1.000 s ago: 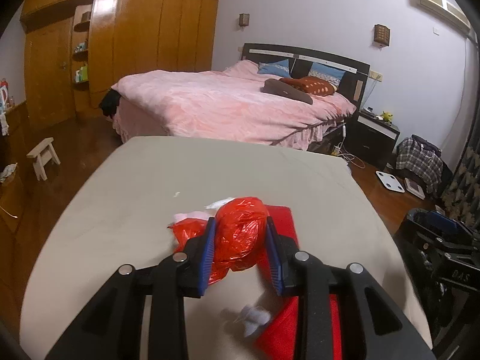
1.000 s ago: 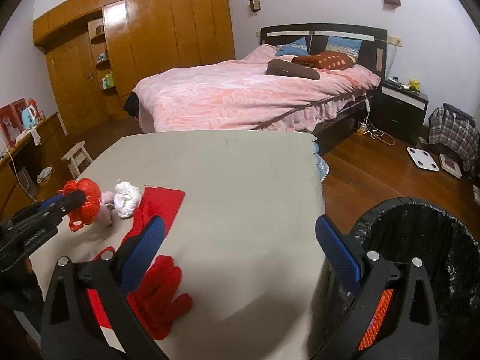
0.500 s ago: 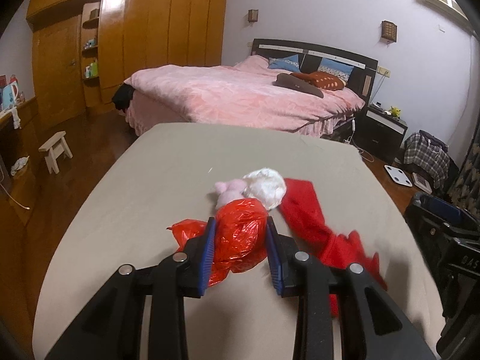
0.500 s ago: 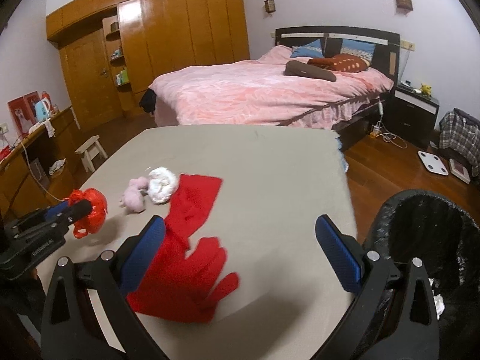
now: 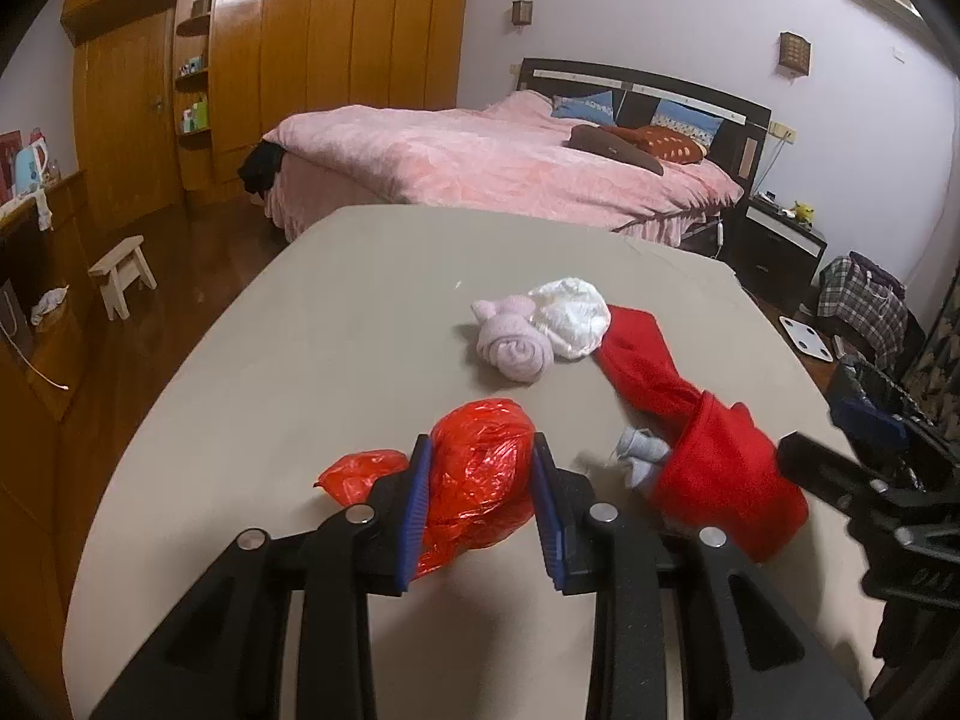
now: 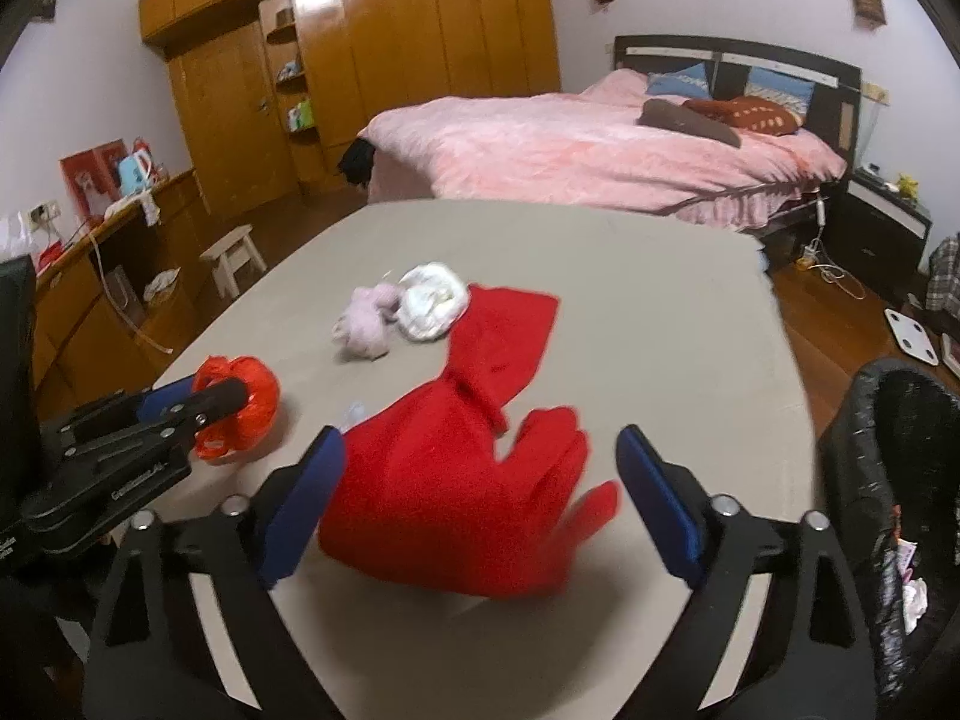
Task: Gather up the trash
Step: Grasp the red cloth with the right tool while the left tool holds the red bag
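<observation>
My left gripper [image 5: 480, 468] is shut on a crumpled red plastic bag [image 5: 480, 480] and holds it just above the beige table [image 5: 336, 324]; the bag also shows in the right wrist view [image 6: 249, 402]. My right gripper [image 6: 480, 468] is open, its jaws wide apart over a red cloth [image 6: 468, 480]. A white crumpled wad [image 5: 570, 315] and a pink rolled sock [image 5: 513, 345] lie mid-table. A small grey-blue sock [image 5: 642, 459] lies beside the red cloth [image 5: 690, 420]. A black-lined trash bin [image 6: 900, 480] stands right of the table.
A pink bed [image 5: 498, 162] stands beyond the table. A wooden wardrobe [image 5: 270, 60] lines the far wall. A small stool [image 5: 123, 273] stands on the wood floor at left. A nightstand [image 5: 780, 240] and a white scale [image 5: 807, 336] are at right.
Both grippers have pulled back toward me, so the table items look farther off. The left still holds the red bag. The right gripper now hangs over the red cloth.
</observation>
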`<action>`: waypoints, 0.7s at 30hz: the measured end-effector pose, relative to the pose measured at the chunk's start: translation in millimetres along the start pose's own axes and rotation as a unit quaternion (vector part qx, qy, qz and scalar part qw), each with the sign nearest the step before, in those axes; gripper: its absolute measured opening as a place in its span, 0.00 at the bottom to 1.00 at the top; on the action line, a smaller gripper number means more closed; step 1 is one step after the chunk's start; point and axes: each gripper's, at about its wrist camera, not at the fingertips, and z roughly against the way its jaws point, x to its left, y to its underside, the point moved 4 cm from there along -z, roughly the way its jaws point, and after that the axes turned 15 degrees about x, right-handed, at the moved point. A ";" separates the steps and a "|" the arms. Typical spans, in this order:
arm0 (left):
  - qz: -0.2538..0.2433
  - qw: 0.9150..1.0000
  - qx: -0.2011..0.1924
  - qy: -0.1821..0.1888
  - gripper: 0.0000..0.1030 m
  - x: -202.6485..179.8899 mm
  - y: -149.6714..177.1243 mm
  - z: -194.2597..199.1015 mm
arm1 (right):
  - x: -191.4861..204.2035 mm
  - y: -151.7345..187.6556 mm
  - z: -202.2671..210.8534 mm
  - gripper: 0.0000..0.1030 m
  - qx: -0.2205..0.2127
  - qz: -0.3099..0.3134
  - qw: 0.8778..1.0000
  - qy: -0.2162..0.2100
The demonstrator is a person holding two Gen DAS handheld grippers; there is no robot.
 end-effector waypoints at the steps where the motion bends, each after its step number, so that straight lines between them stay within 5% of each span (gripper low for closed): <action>1: 0.001 1.000 0.001 0.001 0.31 0.8 0.9 -0.8 | 2.7 1.3 -3.3 0.80 0.006 0.005 1.000 -0.001; 6: 0.006 1.000 0.003 0.004 0.31 3.5 1.8 -2.1 | 13.7 7.8 -21.3 0.73 0.033 0.024 0.999 -0.002; 17: 0.001 1.000 -0.002 0.009 0.31 -0.7 1.4 3.6 | 21.3 10.9 -15.6 0.15 0.044 0.048 0.996 -0.063; 21: -0.001 1.000 -0.006 0.013 0.31 -5.9 -1.1 7.4 | 15.2 6.4 -4.5 0.11 0.034 0.042 0.997 -0.064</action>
